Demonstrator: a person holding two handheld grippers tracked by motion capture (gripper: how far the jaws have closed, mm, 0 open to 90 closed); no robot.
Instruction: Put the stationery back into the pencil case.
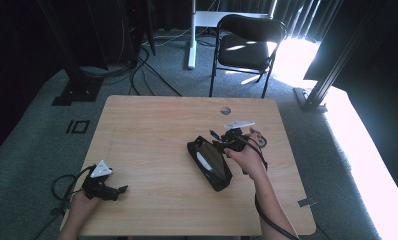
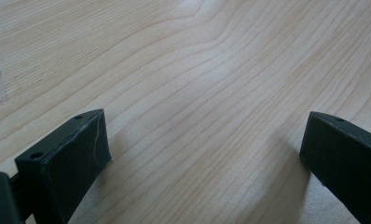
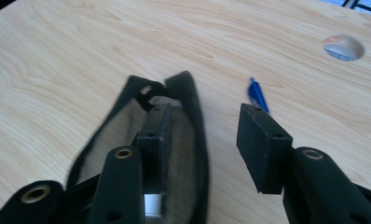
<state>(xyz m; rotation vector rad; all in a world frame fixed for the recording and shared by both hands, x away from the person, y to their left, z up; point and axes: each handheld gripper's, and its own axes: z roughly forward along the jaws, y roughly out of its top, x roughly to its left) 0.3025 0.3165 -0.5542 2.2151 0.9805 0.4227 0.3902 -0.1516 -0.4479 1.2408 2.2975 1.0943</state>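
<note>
A: Start big. What's the landmark?

B: The wooden table (image 1: 152,125), pale laminate with a flowing grain, flat and smooth, rounded corners, a round cable hole (image 1: 225,110) near its far edge. Everything else I'll place against the black pouch (image 1: 210,163), which lies right of the table's middle.

A: What is that pouch like?

B: Soft dark fabric, long and oval, its mouth gaping so a paler lining and something white (image 3: 152,204) inside show. I'd judge it light and floppy: it will sag and fold if lifted by one edge, and slide on the smooth top if pushed.

A: So where to grip?

B: On the rim of the opening, where the fabric is doubled and stiffer. The right gripper (image 3: 207,135) is at the pouch's right side; its jaws are spread wide, one dipped inside the mouth, the other outside on the table, so the rim wall (image 3: 196,126) sits between them, not yet pinched as far as I can tell.

A: And the other claw?

B: The left gripper (image 2: 202,140) is well apart from the pouch, towards the table's near left corner, jaws wide and nothing between them but bare wood.

A: Anything smaller?

B: A small blue object (image 3: 257,94), slim and hard-looking, just beyond the pouch's right side, near the outer jaw. I cannot tell what it is.
</note>
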